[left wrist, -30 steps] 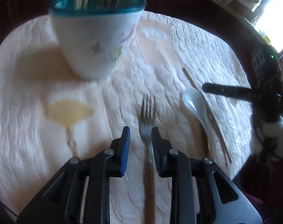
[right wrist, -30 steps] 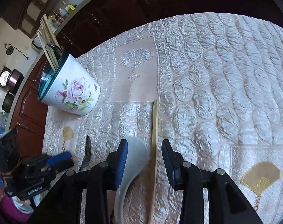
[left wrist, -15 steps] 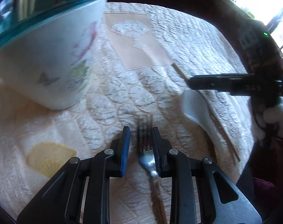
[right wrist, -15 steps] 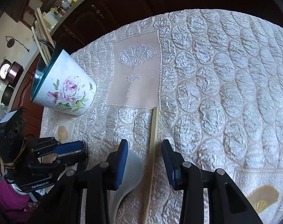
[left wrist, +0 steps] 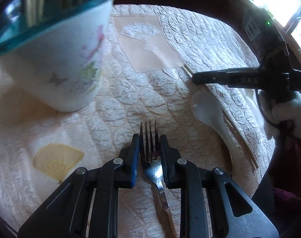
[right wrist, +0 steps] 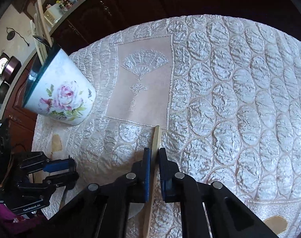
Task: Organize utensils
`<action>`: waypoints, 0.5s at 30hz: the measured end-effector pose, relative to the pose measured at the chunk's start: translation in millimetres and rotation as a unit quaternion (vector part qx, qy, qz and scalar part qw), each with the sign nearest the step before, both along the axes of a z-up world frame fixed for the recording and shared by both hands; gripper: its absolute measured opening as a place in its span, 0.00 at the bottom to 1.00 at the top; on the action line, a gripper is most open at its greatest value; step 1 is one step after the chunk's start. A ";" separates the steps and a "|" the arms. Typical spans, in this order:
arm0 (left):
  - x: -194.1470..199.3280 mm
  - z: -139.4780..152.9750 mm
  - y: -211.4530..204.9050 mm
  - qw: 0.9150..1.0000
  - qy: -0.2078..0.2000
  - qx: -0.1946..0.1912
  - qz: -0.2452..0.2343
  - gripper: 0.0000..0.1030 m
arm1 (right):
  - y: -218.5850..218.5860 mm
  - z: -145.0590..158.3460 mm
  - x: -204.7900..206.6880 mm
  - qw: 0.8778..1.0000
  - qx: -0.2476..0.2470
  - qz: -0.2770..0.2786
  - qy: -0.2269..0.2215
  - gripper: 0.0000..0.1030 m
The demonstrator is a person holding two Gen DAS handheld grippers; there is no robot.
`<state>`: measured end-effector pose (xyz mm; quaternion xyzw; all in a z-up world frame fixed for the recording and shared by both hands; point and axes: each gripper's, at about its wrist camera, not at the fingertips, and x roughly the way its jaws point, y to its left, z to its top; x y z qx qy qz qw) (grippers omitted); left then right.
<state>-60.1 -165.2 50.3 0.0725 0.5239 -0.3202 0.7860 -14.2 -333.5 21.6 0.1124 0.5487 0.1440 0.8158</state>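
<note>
A metal fork (left wrist: pixel 152 170) lies on the quilted cloth with its head between the pads of my left gripper (left wrist: pixel 149 136), whose jaws are closing and touch its sides. A thin wooden chopstick (right wrist: pixel 156 138) lies on the cloth, and my right gripper (right wrist: pixel 154 151) is shut on it near its far end. A white ceramic spoon (left wrist: pixel 208 113) rests between fork and chopstick, mostly hidden under the fingers in the right wrist view. The floral cup (right wrist: pixel 59 95) with a teal rim stands at the back left, holding several chopsticks and a spoon.
The white and beige tablecloth (right wrist: pixel 229 99) covers a round table; its far edge meets dark wooden cabinets. The cup (left wrist: pixel 67 65) looms close to the left gripper's upper left. A white-gloved hand (left wrist: pixel 285 111) holds the right gripper at the table's right edge.
The right jaws have shut on the chopstick after moving off the spoon. The left gripper slid forward along the fork to its head and narrowed a little.
</note>
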 end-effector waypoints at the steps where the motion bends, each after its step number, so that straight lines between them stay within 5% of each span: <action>1: -0.3 -0.1 3.3 1.000 0.005 -0.004 0.002 0.18 | 2.0 1.5 -0.5 1.000 0.002 0.000 -0.003 0.07; 10: -7.5 10.9 28.1 0.998 0.009 -0.027 0.053 0.18 | 14.9 -1.5 -6.2 1.000 -0.016 0.003 0.001 0.07; 15: -15.3 39.2 37.9 0.996 -0.033 -0.038 0.071 0.17 | 13.8 6.1 -13.7 1.000 -0.009 -0.002 -0.010 0.07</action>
